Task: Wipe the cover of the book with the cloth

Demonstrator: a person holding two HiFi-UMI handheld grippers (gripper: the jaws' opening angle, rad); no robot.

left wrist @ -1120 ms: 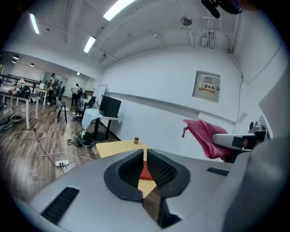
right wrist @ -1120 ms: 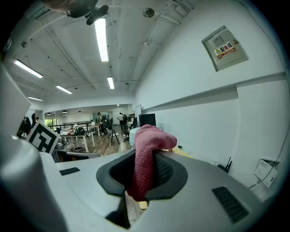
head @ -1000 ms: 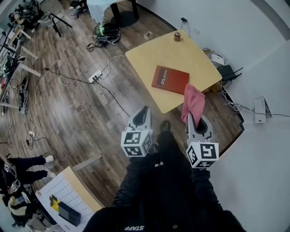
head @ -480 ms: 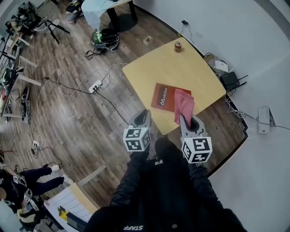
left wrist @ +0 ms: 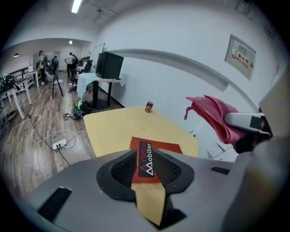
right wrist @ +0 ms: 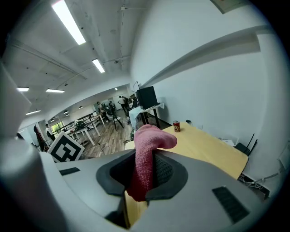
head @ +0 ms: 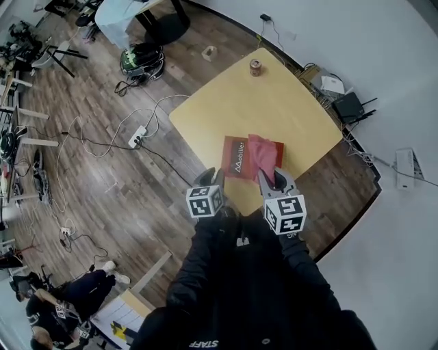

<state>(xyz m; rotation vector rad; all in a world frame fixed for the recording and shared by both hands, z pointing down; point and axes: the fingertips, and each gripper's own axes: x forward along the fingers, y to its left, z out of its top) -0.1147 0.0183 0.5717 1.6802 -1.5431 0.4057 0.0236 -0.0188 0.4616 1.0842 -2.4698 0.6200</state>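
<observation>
A red book (head: 236, 157) lies flat near the front edge of the yellow wooden table (head: 274, 109). My right gripper (head: 268, 179) is shut on a pink cloth (head: 262, 152) that covers the book's right part in the head view; whether cloth and cover touch is unclear. In the right gripper view the cloth (right wrist: 152, 140) stands up between the jaws of the right gripper (right wrist: 145, 170). My left gripper (head: 209, 176) hovers at the table's front edge, left of the book. Its jaws stand a little apart around nothing, and the book (left wrist: 152, 152) shows through the left gripper (left wrist: 146, 166).
A small can (head: 256, 67) stands at the table's far corner. Cables and a power strip (head: 137, 137) lie on the wooden floor to the left. A router and boxes (head: 349, 106) sit by the wall on the right. A covered desk (head: 130, 14) stands farther back.
Both grippers have come forward toward the table, and the table now sits closer. The pink cloth has moved from past the table's front corner to over the book's right part.
</observation>
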